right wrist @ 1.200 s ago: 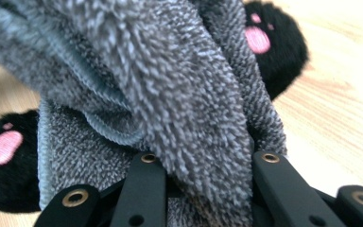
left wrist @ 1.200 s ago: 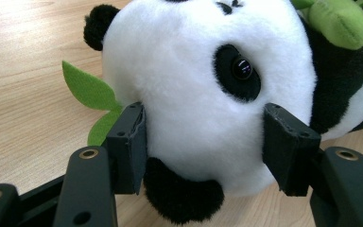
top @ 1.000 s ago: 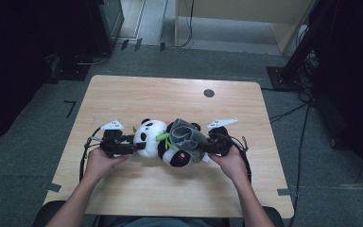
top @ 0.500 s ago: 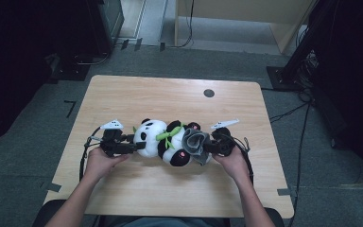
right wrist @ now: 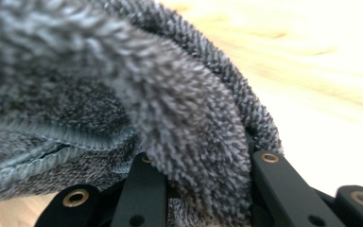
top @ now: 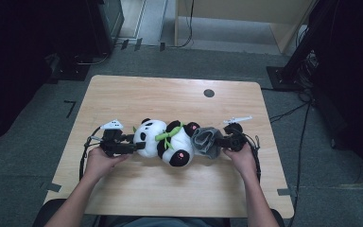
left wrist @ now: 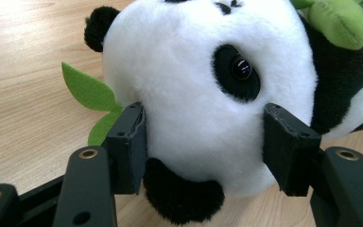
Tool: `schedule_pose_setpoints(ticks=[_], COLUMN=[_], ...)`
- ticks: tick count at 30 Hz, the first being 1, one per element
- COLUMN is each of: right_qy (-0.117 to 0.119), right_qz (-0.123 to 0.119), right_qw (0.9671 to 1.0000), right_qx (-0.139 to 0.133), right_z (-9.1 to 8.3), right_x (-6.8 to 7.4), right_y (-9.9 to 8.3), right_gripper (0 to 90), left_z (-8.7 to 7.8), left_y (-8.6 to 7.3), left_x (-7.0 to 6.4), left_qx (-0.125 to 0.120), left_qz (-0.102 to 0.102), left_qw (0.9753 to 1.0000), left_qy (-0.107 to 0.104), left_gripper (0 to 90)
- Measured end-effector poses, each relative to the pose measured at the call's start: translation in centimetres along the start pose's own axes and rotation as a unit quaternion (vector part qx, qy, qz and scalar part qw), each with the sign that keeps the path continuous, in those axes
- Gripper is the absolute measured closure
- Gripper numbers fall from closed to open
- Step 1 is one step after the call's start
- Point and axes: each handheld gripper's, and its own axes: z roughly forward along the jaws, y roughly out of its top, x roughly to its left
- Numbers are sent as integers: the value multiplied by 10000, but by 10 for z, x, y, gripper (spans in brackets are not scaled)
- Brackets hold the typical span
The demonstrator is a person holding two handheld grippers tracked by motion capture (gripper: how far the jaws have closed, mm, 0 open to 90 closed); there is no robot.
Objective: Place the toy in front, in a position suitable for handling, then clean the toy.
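A: Where do we stand with the black-and-white plush panda (top: 166, 142)?

B: It lies on its side across the middle of the pale wooden surface (top: 170, 97). Our left tongs (top: 127, 147) are closed on its head, the jaws pressing into the white fur on either side, near the green felt leaf (left wrist: 89, 89).

A: And the grey fluffy knitted cloth (top: 207, 141)?

B: Our right tongs (top: 219, 142) are clamped on a fold of it. A second ago it sat bunched over the panda's body; now it has come off toward the right and touches only the panda's lower end.

A: So we are undressing or uncovering the toy?

B: That is our guess. One more pull to the right should free the cloth.
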Motion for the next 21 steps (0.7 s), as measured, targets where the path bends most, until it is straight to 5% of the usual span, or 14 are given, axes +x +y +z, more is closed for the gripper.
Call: schedule_pose_setpoints(ticks=[8,15,21], right_qy=[-142,60,236], right_qz=[216,-378,-1021], right_qw=[9965,9875,9825], right_qx=[-794,-1527,-1543], right_z=[-37,-71,-71], right_x=[-8,34,76], right_y=[9,38,62], right_gripper=[762,762,761], left_z=[0,-1,-2], left_y=[-1,-3,-4], left_x=[0,-3,-6], left_qx=[-28,-116,-154], left_qz=[63,103,81], left_qw=[10000,9998,9998], left_qy=[30,85,138], left_gripper=[383,374,383])
